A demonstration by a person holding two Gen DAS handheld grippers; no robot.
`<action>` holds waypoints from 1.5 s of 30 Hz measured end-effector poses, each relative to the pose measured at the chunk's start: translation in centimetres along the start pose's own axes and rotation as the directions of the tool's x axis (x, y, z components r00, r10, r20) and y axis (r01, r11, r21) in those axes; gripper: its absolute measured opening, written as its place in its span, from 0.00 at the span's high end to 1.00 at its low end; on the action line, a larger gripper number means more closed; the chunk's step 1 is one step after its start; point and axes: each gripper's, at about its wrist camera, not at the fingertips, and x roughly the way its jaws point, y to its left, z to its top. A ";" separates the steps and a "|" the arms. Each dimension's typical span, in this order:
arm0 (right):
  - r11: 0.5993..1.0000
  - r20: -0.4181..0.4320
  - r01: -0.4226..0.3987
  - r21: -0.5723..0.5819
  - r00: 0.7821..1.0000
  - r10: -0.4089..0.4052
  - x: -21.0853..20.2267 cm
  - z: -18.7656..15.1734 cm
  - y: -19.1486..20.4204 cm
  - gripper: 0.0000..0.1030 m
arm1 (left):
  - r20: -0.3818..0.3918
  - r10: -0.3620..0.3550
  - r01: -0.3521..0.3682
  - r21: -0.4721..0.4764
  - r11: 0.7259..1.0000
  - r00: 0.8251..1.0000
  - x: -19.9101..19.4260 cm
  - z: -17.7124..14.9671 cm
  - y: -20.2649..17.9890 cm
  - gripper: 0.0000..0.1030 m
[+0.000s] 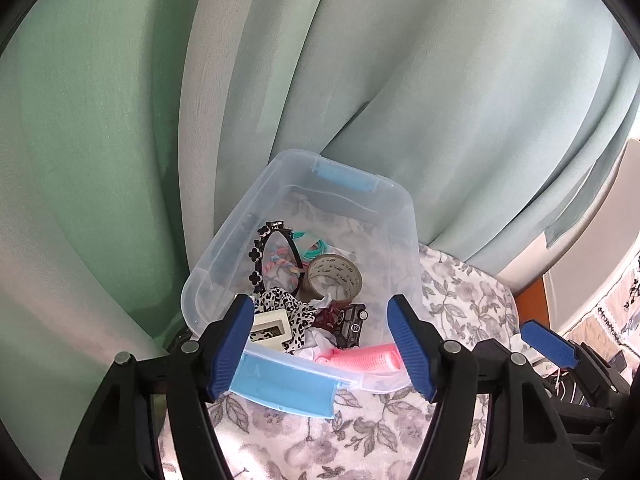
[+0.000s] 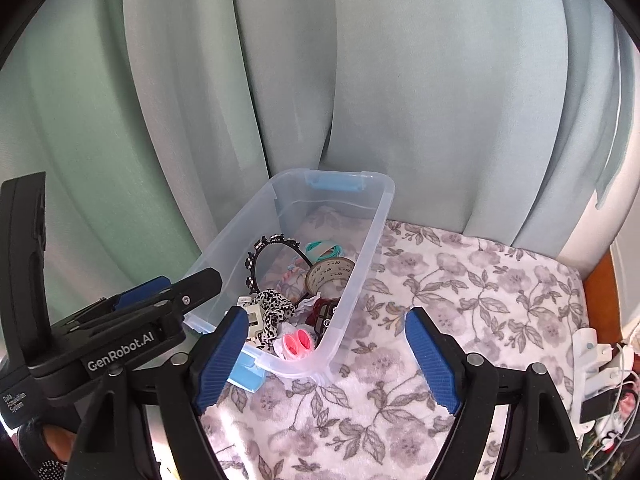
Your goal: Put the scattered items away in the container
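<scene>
From the left I see green curtains (image 1: 100, 140) filling the upper part of both views. In the left wrist view my left tongs (image 1: 322, 344) stand wide with nothing gripped; their blue pads frame the near end of the clear bin (image 1: 224, 248), low in the centre of the frame. The bin sits on a floral cloth (image 1: 460, 300). A blue latch (image 1: 286, 388) hangs on its near end, another at the far end.

Inside the bin, from left: a black headband (image 1: 258, 260) standing on edge, a leopard scrunchie (image 1: 288, 308) over a cream clip (image 1: 274, 326), a tape roll (image 1: 334, 276) right of the headband, a teal coil (image 1: 316, 248) behind it, a dark toy car (image 1: 352, 322), and a pink roller (image 1: 370, 356) lying along the near wall.

In the right wrist view the left tool shows at lower left, beside the bin. My right tongs (image 2: 326, 354) are wide too, empty, over the bin's near right corner and the cloth. The cloth right of the bin is bare. At far right, white cables (image 2: 612, 364) lie by the edge.
</scene>
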 end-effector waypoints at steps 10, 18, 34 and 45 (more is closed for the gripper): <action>0.997 0.011 0.050 0.066 0.999 -0.051 -2.4 -0.8 -1.7 0.19 | -0.011 0.035 -0.034 0.090 0.995 0.999 -1.3 -0.8 -2.0 0.23; 0.991 0.011 0.080 0.104 0.997 -0.081 -3.8 -1.2 -2.4 0.18 | -0.013 0.038 -0.036 0.129 0.991 0.999 -2.3 -1.5 -3.1 0.22; 0.981 -0.004 0.143 0.129 0.990 -0.144 -6.5 -1.3 -2.4 0.18 | -0.071 0.067 -0.054 0.175 0.983 0.995 -4.1 -2.2 -4.1 0.20; 0.967 -0.036 0.194 0.163 0.981 -0.191 -7.8 -0.9 -2.3 0.18 | -0.099 0.094 -0.071 0.215 0.974 0.991 -5.4 -2.3 -4.7 0.20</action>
